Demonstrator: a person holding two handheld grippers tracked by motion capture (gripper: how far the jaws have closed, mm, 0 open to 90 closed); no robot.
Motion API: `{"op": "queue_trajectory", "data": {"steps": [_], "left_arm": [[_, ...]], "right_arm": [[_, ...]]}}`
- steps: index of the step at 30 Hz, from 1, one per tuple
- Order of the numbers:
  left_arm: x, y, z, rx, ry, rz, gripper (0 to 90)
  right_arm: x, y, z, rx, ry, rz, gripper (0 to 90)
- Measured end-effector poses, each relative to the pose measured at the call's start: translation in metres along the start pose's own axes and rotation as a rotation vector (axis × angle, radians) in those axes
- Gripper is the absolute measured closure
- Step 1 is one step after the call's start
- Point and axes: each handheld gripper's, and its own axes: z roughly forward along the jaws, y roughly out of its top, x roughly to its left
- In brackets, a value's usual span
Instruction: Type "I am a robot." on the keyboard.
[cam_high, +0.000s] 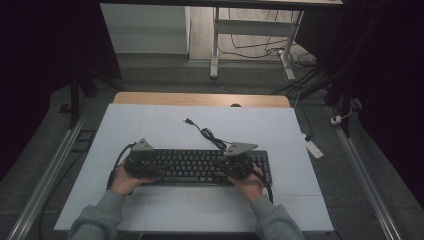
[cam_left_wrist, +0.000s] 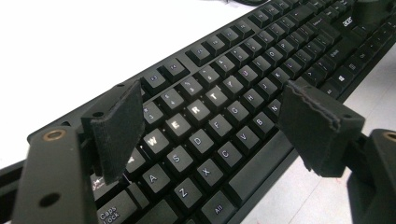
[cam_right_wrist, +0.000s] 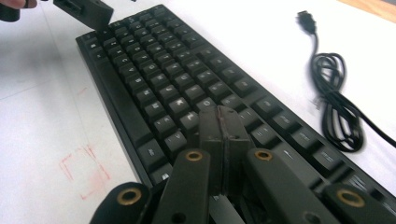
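Keyboard lies flat, parallel to the tabletop's near edge, cable coiled behind it. Left gripper spread wide above the QWERTY rows, gripping nothing. Right gripper pressed closed, empty, tip just over the keys: likely a closed tip pokes single keys better.

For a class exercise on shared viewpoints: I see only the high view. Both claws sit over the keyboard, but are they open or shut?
Observer: The left claw is open, its pads spread above the letter keys of the keyboard.
Operator: And the right one?
Observer: The right claw is shut, its two pads pressed together with nothing between them, over the keys.
Operator: Is anything marked on the table?
Observer: Yes, a faint red square outline on the white table, beside the keyboard's front edge.
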Motion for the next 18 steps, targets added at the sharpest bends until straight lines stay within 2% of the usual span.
{"op": "queue_trajectory", "data": {"steps": [10, 18], "left_arm": [[-0.001, 0.0, 0.001, 0.005, 0.0, 0.006, 23.0], [-0.001, -0.001, 0.001, 0.008, -0.003, 0.01, 23.1]], "right_arm": [[0.005, 0.011, 0.024, 0.023, 0.01, -0.012, 89.5], [0.005, 0.016, 0.043, 0.054, -0.004, -0.033, 89.4]]}}
